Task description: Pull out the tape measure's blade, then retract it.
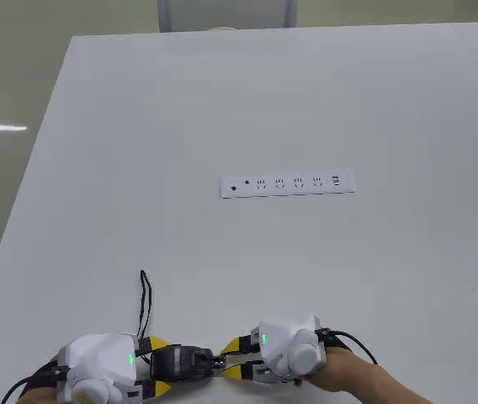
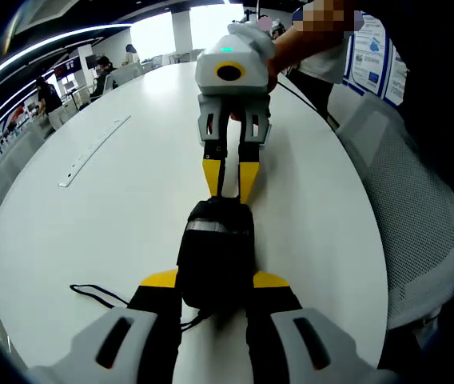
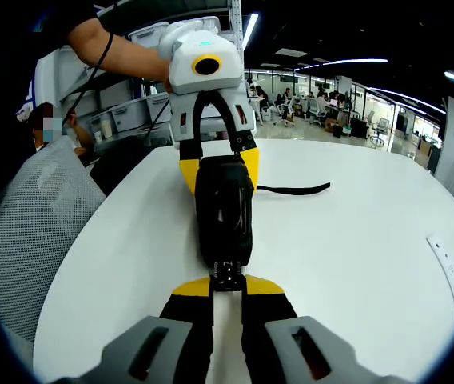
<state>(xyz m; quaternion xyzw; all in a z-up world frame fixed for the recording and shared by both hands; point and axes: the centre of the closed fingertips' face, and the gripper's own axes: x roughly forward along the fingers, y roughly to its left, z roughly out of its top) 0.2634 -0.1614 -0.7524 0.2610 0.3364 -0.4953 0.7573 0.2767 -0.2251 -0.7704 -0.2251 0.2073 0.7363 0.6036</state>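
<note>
A black tape measure (image 1: 184,364) lies at the table's near edge, its black wrist strap (image 1: 144,303) trailing away. My left gripper (image 1: 159,365) is shut on the case from the left; in the left gripper view the case (image 2: 215,252) sits between the yellow fingertips (image 2: 159,279). My right gripper (image 1: 232,359) faces it from the right, shut on the blade's end hook (image 3: 227,275) at the mouth of the case (image 3: 223,204). Hardly any blade shows outside the case. The two grippers point at each other, nearly tip to tip.
A white power strip (image 1: 288,183) lies flat at the middle of the white table (image 1: 222,109). Close to the grippers is the table's near edge. A mesh office chair (image 2: 407,208) stands beside the table.
</note>
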